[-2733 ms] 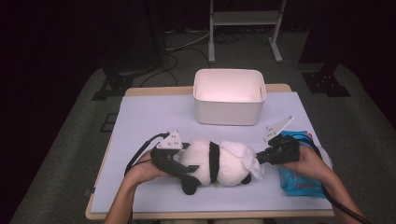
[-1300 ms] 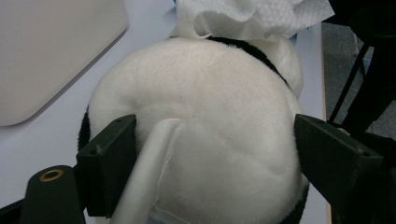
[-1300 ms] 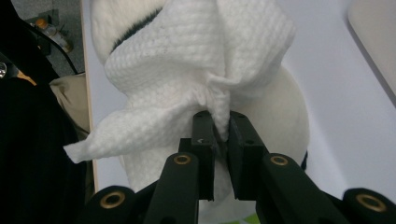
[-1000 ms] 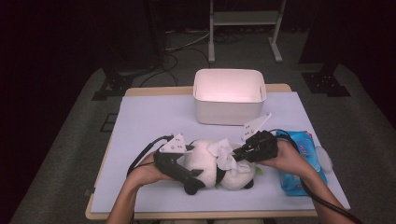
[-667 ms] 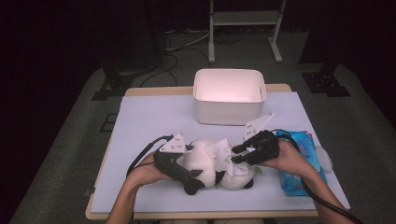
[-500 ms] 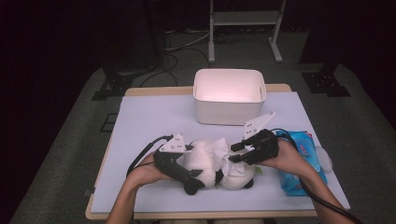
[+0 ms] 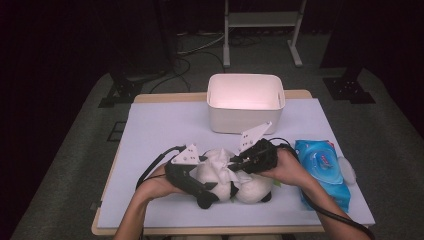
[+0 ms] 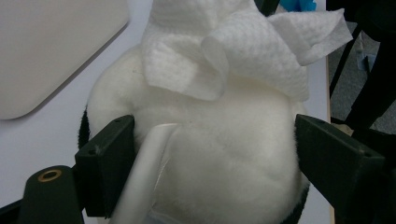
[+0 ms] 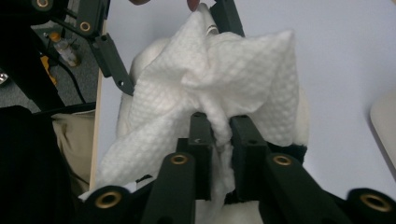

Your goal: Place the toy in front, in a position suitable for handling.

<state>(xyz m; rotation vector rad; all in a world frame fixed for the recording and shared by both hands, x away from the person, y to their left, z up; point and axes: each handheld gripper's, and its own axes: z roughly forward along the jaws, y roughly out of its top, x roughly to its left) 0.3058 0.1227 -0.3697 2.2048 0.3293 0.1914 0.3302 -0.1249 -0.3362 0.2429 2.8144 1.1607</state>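
A black-and-white plush panda (image 7: 250,190) lies near the table's front edge. My left gripper (image 7: 202,186) is clamped on it, its jaws pressing into both sides of the white body (image 8: 224,191). A crumpled white wipe (image 7: 217,167) is draped over the panda's top (image 8: 243,51). My right gripper (image 7: 233,164) comes in from the right. Its jaws have just been closing and now pinch a fold of the wipe (image 9: 224,79) between the fingertips (image 9: 220,122). The left gripper's jaws also show beyond the wipe in the right gripper view.
A white bin (image 7: 245,102) stands at the back centre of the lilac mat (image 7: 160,130). A blue pack of wipes (image 7: 320,167) lies right of the panda, near the right forearm. Open mat stretches to the left and behind the panda.
My right gripper has moved left from beside the wipes pack onto the panda, dragging the wipe across its top. The left gripper and the panda have stayed put.
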